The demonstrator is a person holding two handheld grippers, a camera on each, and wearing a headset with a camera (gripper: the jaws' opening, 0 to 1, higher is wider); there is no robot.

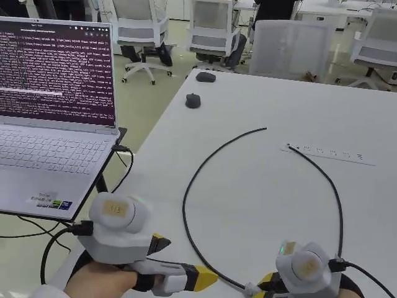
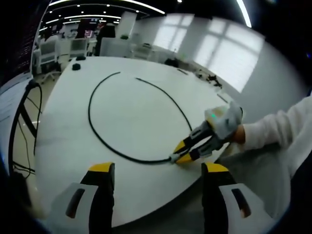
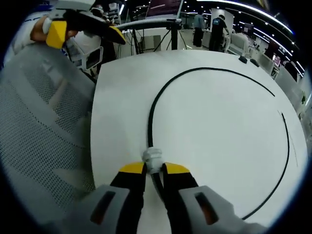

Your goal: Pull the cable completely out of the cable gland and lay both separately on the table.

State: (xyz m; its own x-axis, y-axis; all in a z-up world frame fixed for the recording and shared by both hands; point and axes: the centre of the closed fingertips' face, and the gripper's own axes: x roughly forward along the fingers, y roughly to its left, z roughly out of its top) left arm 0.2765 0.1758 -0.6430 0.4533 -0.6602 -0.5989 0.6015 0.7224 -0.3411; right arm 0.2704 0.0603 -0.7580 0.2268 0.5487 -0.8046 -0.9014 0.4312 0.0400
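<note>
Found the right claw (image 3: 155,168) clenched on the black cable (image 3: 150,109), low in the centre of the right gripper view, and the white cable gland (image 3: 152,156) right against the yellow tips, just ahead of them. Placed the same pair at the bottom edge of the head view, right of centre, close to the near rim of the table (image 1: 260,186). Traced the cable from there in a wide loop up the left side of the table to a free end near the middle of the head view. Found the left claw (image 2: 158,168) released, spread wide and gripping nothing, at the bottom of the left gripper view, off the table's near edge and well apart from the gland.

Judged the gland not yet off the cable. Reckoned on merely dragging gland and cable along together if pulled with the gland ungripped. Feared losing so small and smooth a body from the left claw if pinched off-centre, then seeing it roll over the nearby rim to the floor. Feared also sweeping the long loop across the table toward a computer mouse (image 1: 193,100) at upper centre, or snagging the second black lead (image 1: 337,200) on the right. Could not judge the tightness of the gland's hold on the cable.
</note>
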